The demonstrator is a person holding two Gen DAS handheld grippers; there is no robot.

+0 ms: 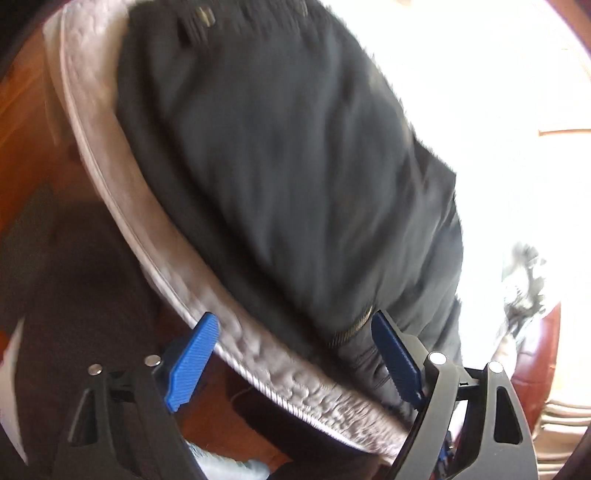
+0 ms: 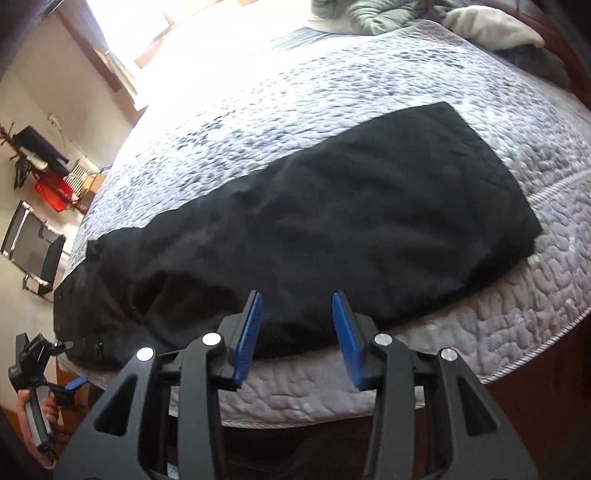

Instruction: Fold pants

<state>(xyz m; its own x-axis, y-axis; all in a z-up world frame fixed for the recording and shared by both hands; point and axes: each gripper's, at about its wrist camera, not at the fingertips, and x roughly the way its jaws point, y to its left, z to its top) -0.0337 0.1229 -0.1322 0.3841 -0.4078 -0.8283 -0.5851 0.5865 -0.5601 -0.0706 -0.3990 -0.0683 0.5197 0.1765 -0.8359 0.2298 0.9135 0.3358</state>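
Note:
Black pants lie flat along the near edge of a bed with a pale quilted cover, waistband end at the left, leg hems at the right. My right gripper is open and empty, just before the pants' near edge at mid-length. In the blurred left wrist view the pants fill the middle, a zipper near the bottom. My left gripper is open wide and empty, straddling the bed edge by the waistband end. It also shows in the right wrist view, held by a hand.
Crumpled grey and white bedding lies at the far end of the bed. A chair, a red bin and a rack stand by the wall at the left. Brown wooden floor lies beside the bed.

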